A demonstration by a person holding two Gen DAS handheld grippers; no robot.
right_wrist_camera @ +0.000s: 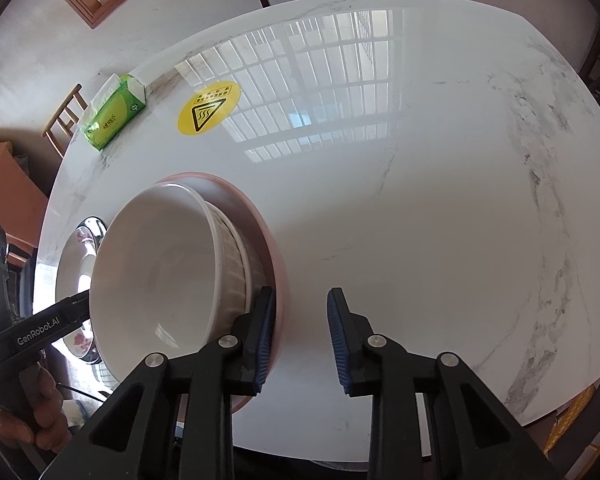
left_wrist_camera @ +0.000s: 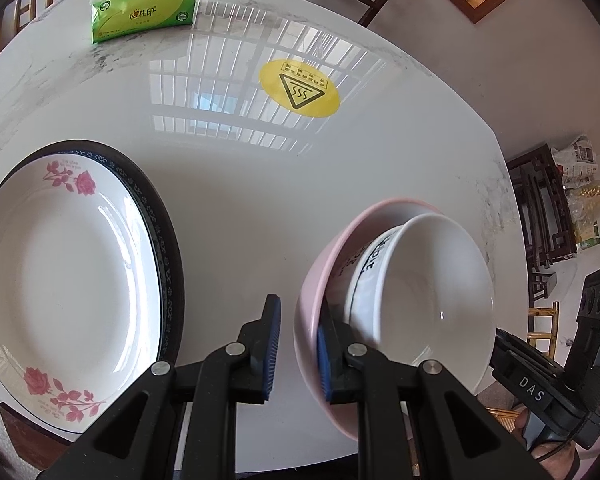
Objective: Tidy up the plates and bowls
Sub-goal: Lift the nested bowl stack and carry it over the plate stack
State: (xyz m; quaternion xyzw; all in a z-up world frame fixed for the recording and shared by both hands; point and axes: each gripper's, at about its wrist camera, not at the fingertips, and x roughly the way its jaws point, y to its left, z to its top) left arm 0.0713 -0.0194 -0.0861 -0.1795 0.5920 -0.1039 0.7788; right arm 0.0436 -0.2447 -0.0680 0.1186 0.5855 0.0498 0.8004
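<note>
Left claw (left_wrist_camera: 296,350) open, astride pink bowl (left_wrist_camera: 320,264) rim | right claw (right_wrist_camera: 300,340) open, likewise | white bowl (left_wrist_camera: 432,288) nested inside

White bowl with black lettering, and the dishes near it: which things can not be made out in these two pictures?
- Lettering on the white ceramic bowl: left wrist view, the round pink bowl around it hides most of it.
- Dark-rimmed plate: left wrist view, the rose-patterned white plate on top leaves only its edge.
- Both plates: right wrist view, the white bowl covers nearly all.
- Small print on the green tissue pack: too small.
</note>
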